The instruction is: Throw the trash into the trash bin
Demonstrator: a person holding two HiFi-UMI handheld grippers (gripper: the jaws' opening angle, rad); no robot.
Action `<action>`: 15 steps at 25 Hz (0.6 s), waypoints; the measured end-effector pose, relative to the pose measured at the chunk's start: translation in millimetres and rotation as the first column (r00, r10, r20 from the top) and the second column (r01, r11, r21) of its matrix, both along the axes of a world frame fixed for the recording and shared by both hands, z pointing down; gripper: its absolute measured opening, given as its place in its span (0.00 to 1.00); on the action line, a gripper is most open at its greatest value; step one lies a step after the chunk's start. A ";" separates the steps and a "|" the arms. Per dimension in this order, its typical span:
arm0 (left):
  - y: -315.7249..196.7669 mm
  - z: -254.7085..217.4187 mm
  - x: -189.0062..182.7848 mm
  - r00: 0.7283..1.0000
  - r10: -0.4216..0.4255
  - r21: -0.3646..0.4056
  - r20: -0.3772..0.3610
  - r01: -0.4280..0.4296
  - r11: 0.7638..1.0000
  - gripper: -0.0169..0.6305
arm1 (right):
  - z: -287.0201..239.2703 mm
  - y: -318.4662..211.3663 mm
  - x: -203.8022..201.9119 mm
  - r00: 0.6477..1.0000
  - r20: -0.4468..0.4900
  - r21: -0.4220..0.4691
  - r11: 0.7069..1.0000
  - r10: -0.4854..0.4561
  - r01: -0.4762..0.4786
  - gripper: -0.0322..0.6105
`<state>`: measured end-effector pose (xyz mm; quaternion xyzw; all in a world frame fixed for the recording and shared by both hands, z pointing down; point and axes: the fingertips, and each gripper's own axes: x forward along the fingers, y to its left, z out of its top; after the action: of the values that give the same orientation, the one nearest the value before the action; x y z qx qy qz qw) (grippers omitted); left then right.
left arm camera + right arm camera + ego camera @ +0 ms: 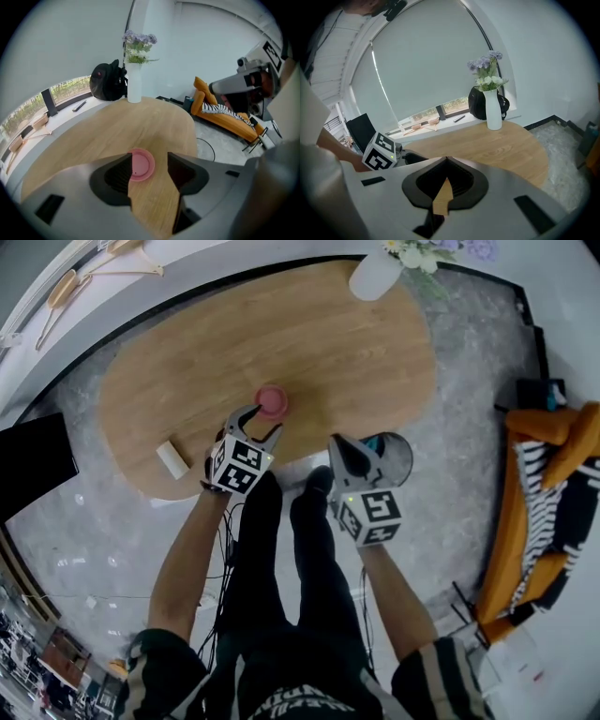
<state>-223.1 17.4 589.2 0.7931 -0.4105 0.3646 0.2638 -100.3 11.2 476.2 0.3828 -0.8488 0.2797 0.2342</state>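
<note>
One pink cup [272,400] sits before the spread left tongs [262,424]; right tongs [446,164] closed.

Oval wooden counter [328,343]: white vase [375,276] with flowers at far right edge, pink round object [272,401] near the middle of the near edge, small pale block [172,459] at near left. Round bin [401,460] stands on the grey floor [469,409], just off the counter's near right edge.

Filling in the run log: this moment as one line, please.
left hand-held gripper: open, at pink cup, no grip | right hand-held gripper: shut, empty | pink cup: upright on table | bin: on floor by table
</note>
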 end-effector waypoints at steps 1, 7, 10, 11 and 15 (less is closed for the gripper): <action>0.5 4.7 -1.3 0.999 0.024 -0.006 0.028 -0.023 1.000 0.36 | 1.2 0.0 -0.1 1.000 -0.002 -0.002 1.000 0.000 0.000 0.05; 4.6 34.6 -4.0 0.969 0.185 -0.050 0.164 -0.179 0.983 0.36 | 11.6 5.2 7.7 1.000 -0.019 -0.022 1.000 0.017 -0.017 0.05; 10.7 54.1 0.2 0.927 0.298 -0.099 0.230 -0.282 0.954 0.35 | 18.0 8.0 16.0 0.999 -0.026 -0.032 0.999 0.032 -0.033 0.05; 12.6 59.3 2.1 0.911 0.331 -0.111 0.247 -0.313 0.943 0.34 | 19.6 9.2 18.5 0.999 -0.028 -0.036 0.999 0.037 -0.038 0.05; 16.4 71.5 4.8 0.869 0.391 -0.136 0.305 -0.366 0.921 0.24 | 22.2 14.4 28.1 0.998 -0.034 -0.043 0.998 0.049 -0.051 0.05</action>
<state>-218.4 33.8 660.7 0.7764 -0.2714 0.5501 0.1447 -72.3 25.6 498.4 0.4031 -0.8287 0.2977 0.2493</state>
